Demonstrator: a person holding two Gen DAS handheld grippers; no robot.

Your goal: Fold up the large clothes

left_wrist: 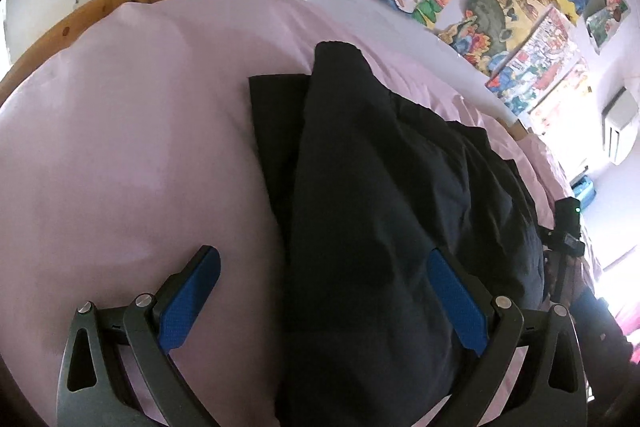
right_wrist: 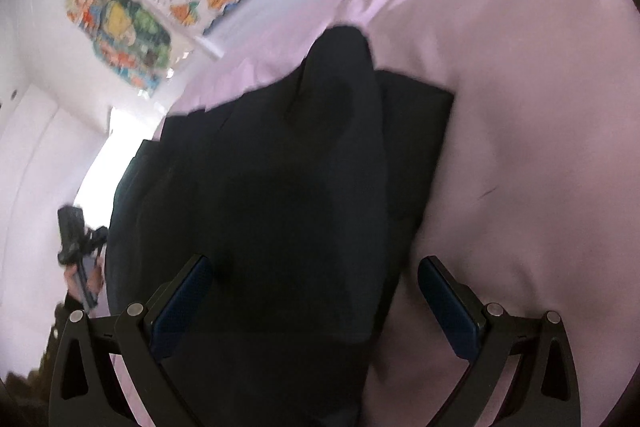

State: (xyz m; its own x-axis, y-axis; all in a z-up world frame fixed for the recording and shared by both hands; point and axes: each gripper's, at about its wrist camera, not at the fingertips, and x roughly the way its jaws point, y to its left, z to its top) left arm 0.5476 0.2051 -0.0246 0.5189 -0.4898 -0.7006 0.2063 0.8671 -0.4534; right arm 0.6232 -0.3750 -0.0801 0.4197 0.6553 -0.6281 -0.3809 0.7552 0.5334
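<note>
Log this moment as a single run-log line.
left gripper: open, empty | right gripper: open, empty | dark navy fabric garment: partly folded, on pale pink bedsheet | phase: between grasps

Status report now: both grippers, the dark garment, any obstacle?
Left gripper open, right gripper open, neither holding. Dark garment partly folded on pink bedsheet. No obstacle seen.

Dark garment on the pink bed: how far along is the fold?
Done: the dark garment lies on the pink sheet with one layer already folded over a flatter layer beneath. In hand: nothing; the left gripper and right gripper are both open above it. Left: the bundle is still long and rumpled, so probably at least one more fold.
</note>
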